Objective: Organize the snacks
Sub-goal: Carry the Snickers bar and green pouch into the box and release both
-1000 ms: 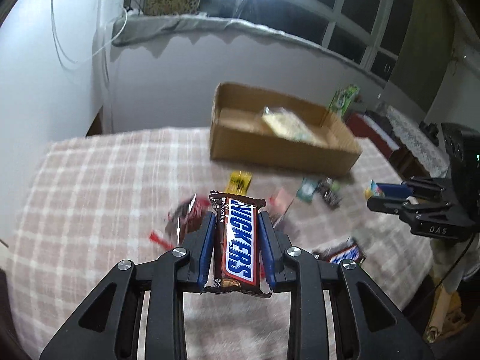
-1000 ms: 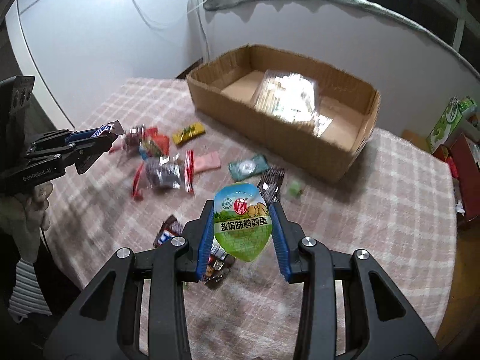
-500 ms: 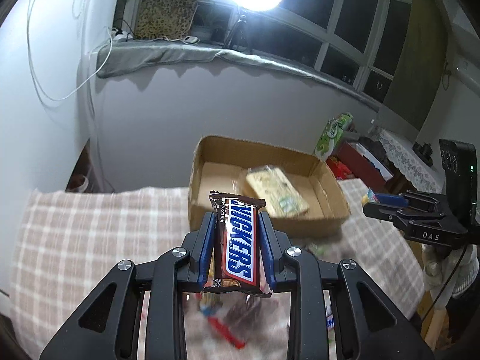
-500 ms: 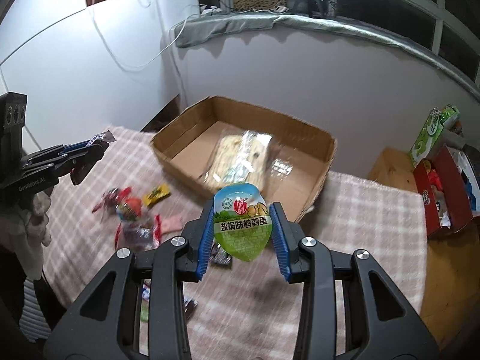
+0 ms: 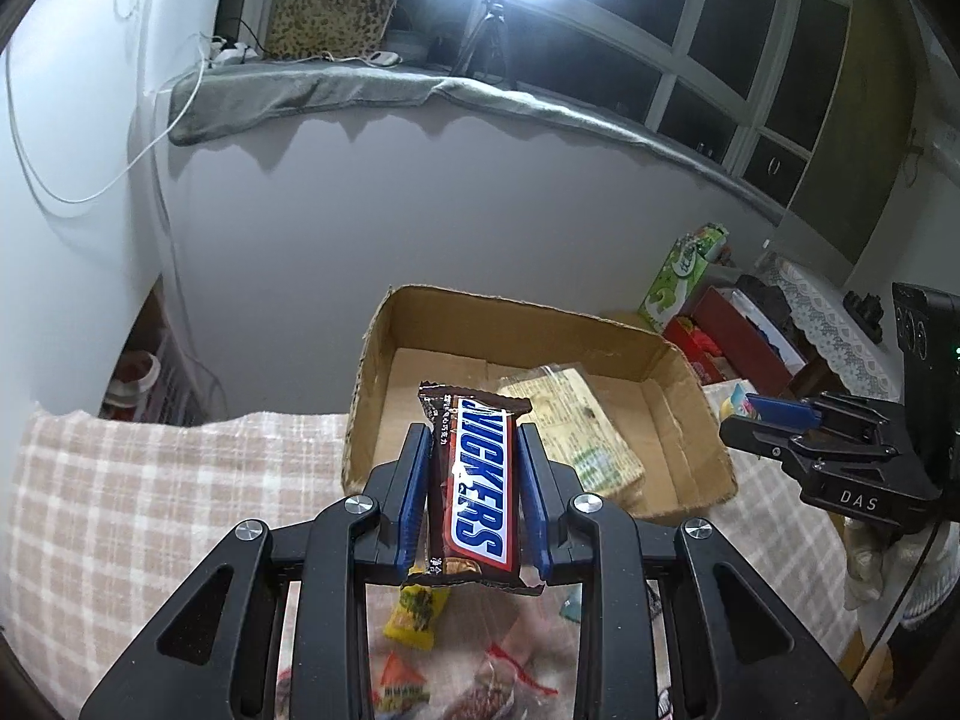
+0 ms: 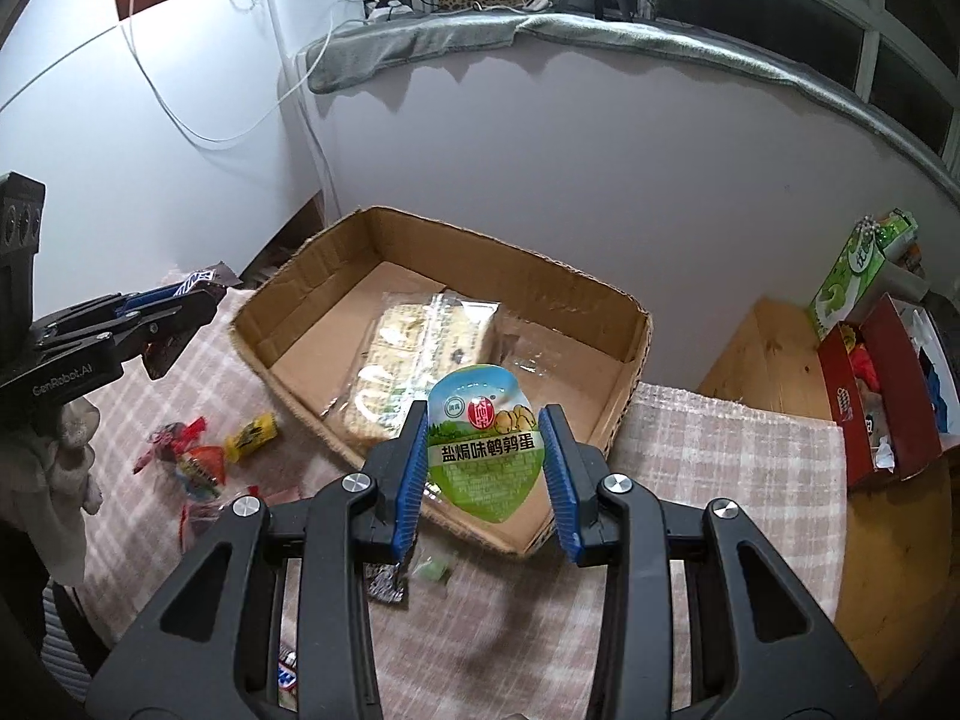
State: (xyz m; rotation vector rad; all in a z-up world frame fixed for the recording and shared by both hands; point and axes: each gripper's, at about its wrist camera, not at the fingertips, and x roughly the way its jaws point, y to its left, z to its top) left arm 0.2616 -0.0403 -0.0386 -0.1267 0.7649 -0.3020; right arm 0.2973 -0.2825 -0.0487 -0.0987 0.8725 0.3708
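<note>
My left gripper (image 5: pixel 474 474) is shut on a brown Snickers bar (image 5: pixel 480 492), held lengthwise above the near wall of an open cardboard box (image 5: pixel 654 348). My right gripper (image 6: pixel 486 456) is shut on a green and white pouch (image 6: pixel 483 438) with printed eggs, hanging over the box's (image 6: pixel 636 336) near right corner. Inside the box lies a clear-wrapped pack of pale biscuits (image 6: pixel 414 348). From the left wrist view the right gripper (image 5: pixel 774 420) shows at the right edge. In the right wrist view the left gripper (image 6: pixel 180 300) shows at the left, the bar's end sticking out.
Loose sweets lie on the checked tablecloth (image 6: pixel 720 450): a yellow one (image 6: pixel 252 429), red wrappers (image 6: pixel 180 450) and a dark packet (image 6: pixel 384 582). Beyond the table's right edge stand a red box (image 6: pixel 870 384) and a green carton (image 6: pixel 852 276). A white wall rises behind the cardboard box.
Both grippers have moved forward and slightly up toward the cardboard box with their snacks. The box has grown larger in both views and the loose sweets have dropped toward the bottom.
</note>
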